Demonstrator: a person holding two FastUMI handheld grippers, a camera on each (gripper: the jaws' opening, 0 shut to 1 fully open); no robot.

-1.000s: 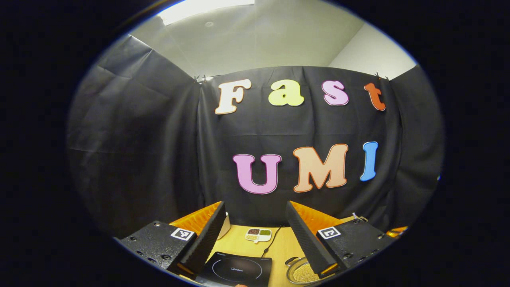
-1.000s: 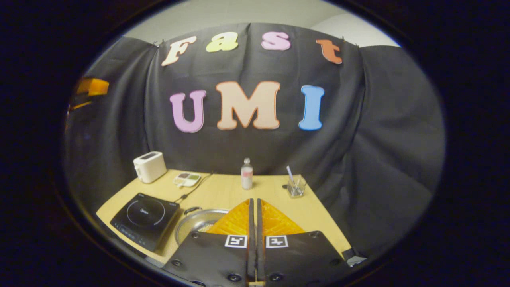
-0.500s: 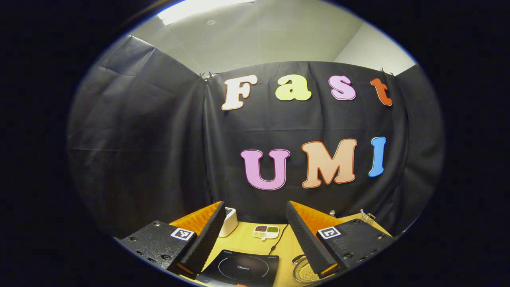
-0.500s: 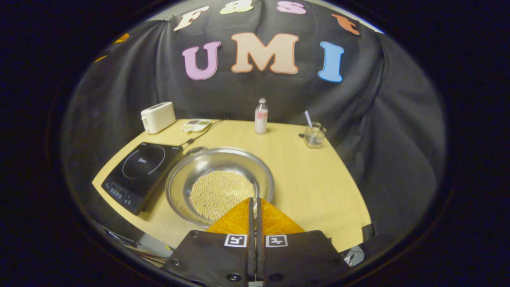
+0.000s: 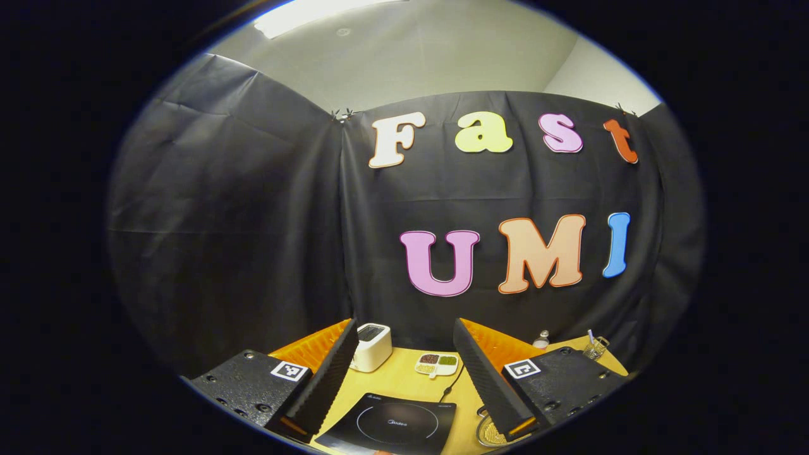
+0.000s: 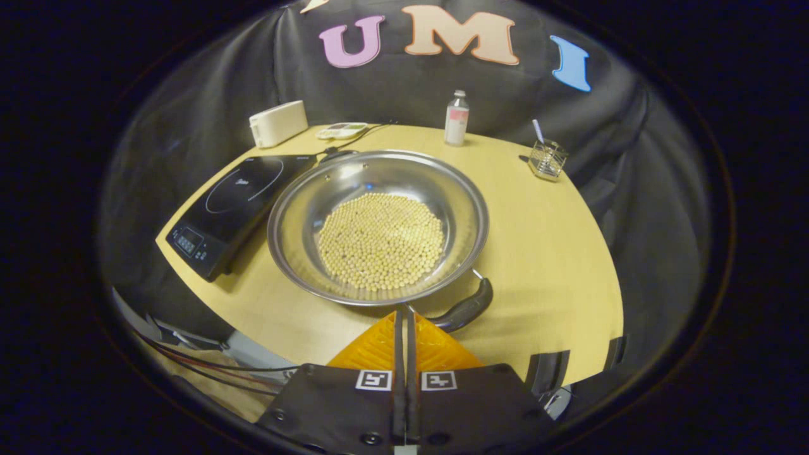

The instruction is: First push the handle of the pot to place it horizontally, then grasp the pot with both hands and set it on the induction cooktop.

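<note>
In the right gripper view a shiny steel pot (image 6: 354, 189) holding yellow beans (image 6: 380, 240) sits mid-table, its dark near handle (image 6: 466, 308) lying at the front rim and a far handle (image 6: 338, 153) at the back. My right gripper (image 6: 402, 314) is shut, empty, its tips just before the front rim, left of the near handle. The black induction cooktop (image 6: 234, 202) lies left of the pot. In the left gripper view my left gripper (image 5: 404, 328) is open, held high over the cooktop (image 5: 395, 424), with a sliver of the pot (image 5: 485, 433) at lower right.
On the wooden table (image 6: 556, 253) a white toaster (image 6: 278, 122) and a small divided dish (image 6: 341, 130) stand at the back left, a bottle (image 6: 456, 117) at the back middle, a glass with a straw (image 6: 546, 158) at the back right. Cables (image 6: 208, 363) hang below the front edge.
The right gripper has tilted down and come closer over the pot, so pot and near handle now show in full. The left gripper has swung slightly left, bringing the toaster into view.
</note>
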